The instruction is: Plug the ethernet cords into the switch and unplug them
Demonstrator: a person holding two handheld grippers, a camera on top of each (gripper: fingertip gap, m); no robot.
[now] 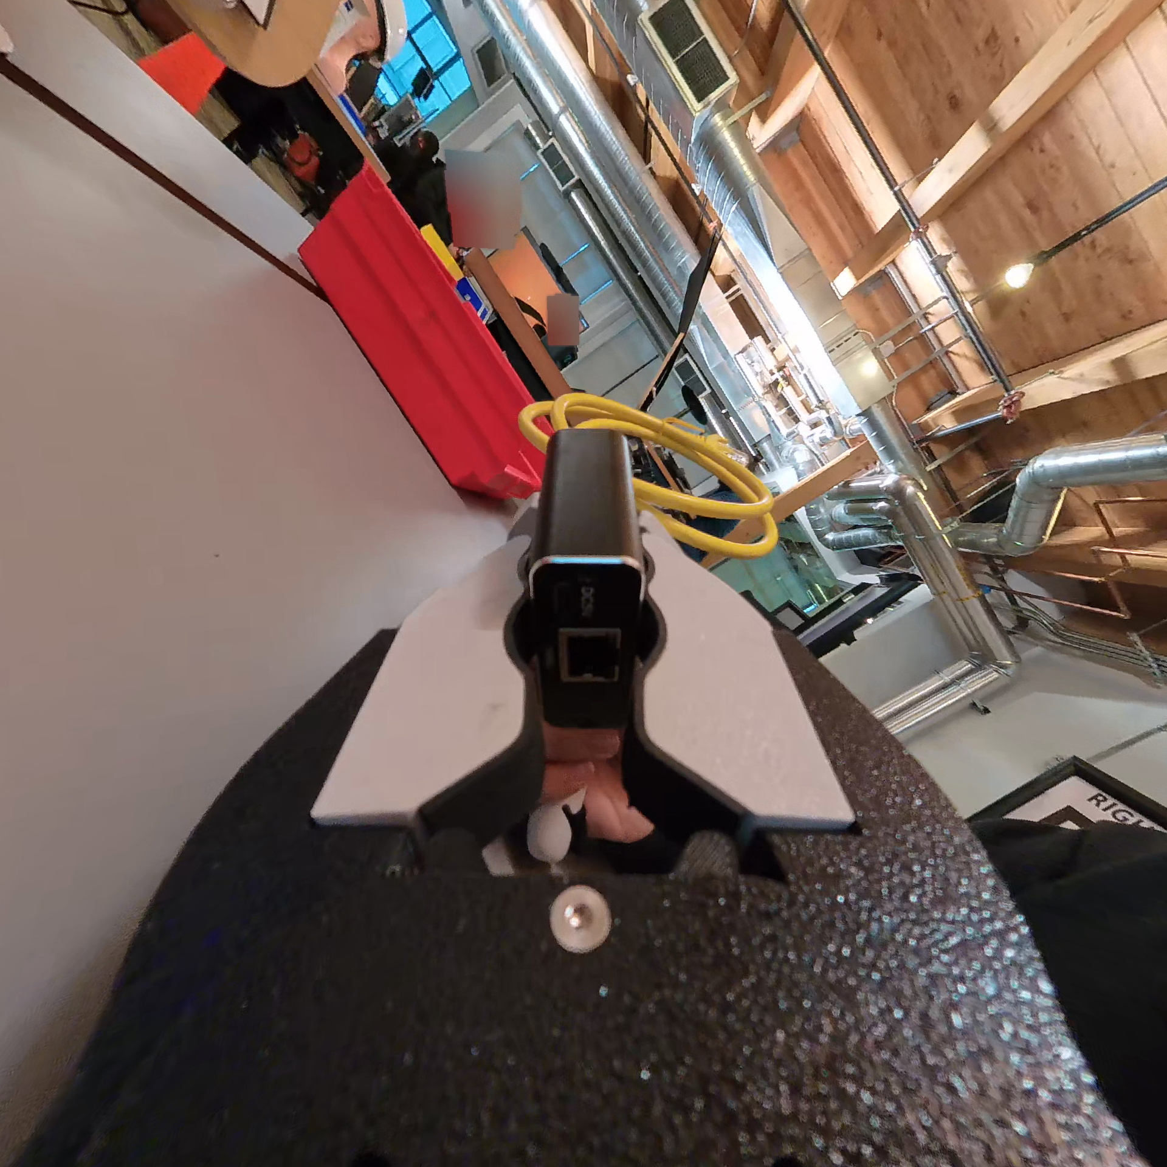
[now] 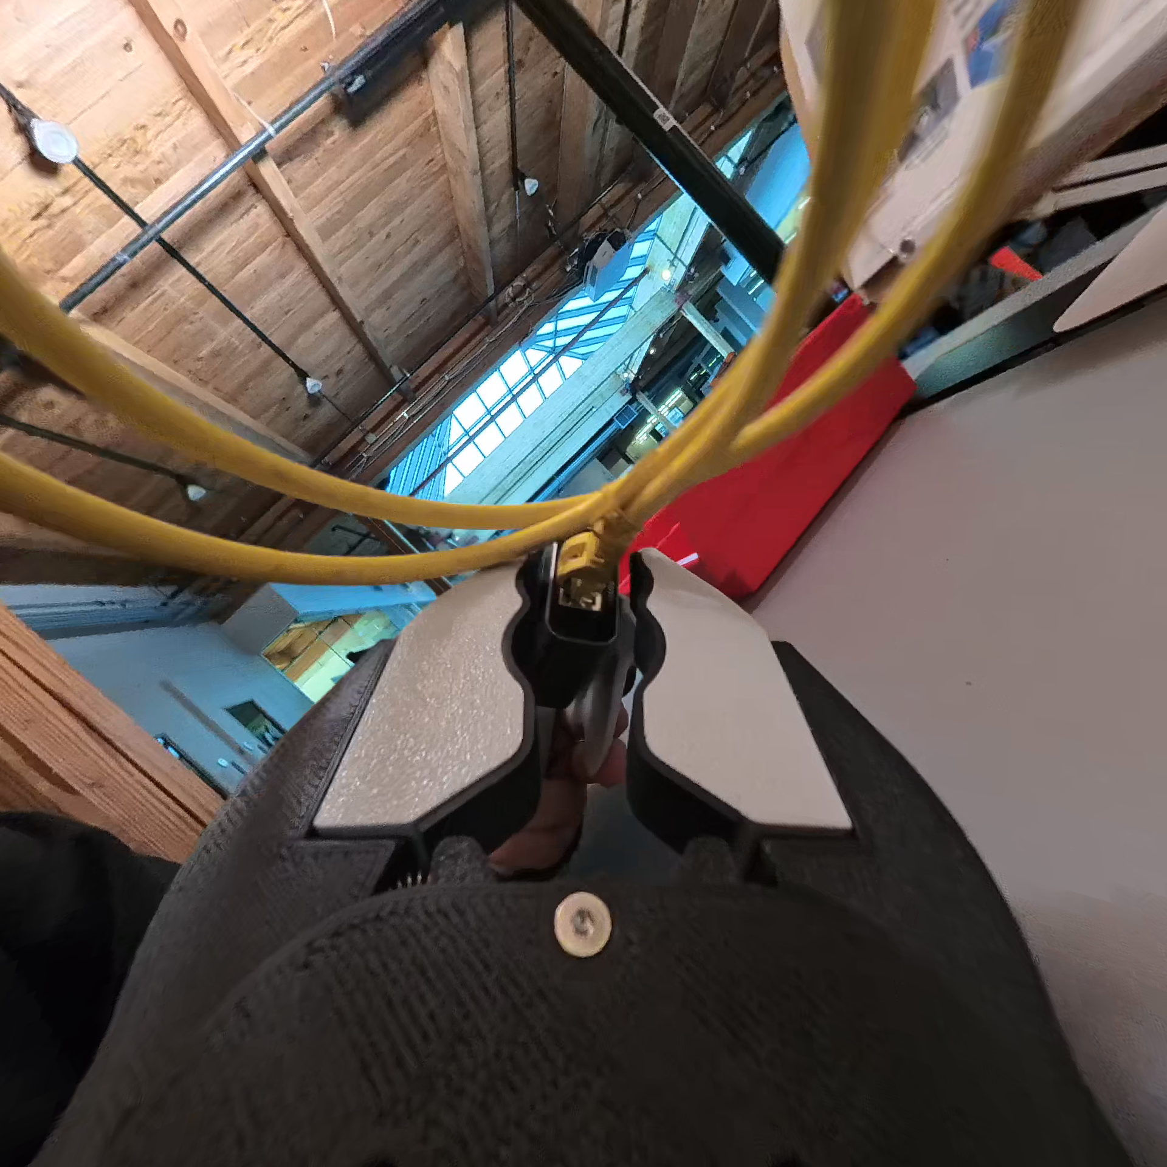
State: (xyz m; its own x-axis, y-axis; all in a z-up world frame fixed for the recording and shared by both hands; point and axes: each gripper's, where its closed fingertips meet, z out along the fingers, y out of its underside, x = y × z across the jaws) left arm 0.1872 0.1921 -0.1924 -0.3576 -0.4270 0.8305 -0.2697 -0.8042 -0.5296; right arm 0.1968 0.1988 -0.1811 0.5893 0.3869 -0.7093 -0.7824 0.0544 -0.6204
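My left gripper (image 1: 587, 537) is shut on a small black switch (image 1: 584, 499) and holds it up off the table. An empty ethernet port (image 1: 590, 657) on its near end faces the camera. A coiled yellow ethernet cord (image 1: 707, 499) hangs beyond the switch. In the right wrist view the switch (image 2: 581, 657) sits end-on between the jaws of my right gripper (image 2: 578, 568), which stand apart on either side of it. A yellow plug (image 2: 578, 559) sits in the port at that end. Loops of the yellow cord (image 2: 316, 480) arc up from it. A hand shows behind both gaps.
A white table (image 1: 158, 442) lies to the left in the left wrist view and to the right in the right wrist view (image 2: 979, 568). A red bin (image 1: 404, 328) stands at its far edge and also shows in the right wrist view (image 2: 789, 442). Wooden ceiling and metal ducts fill the background. The tips of both grippers are at nearly the same place.
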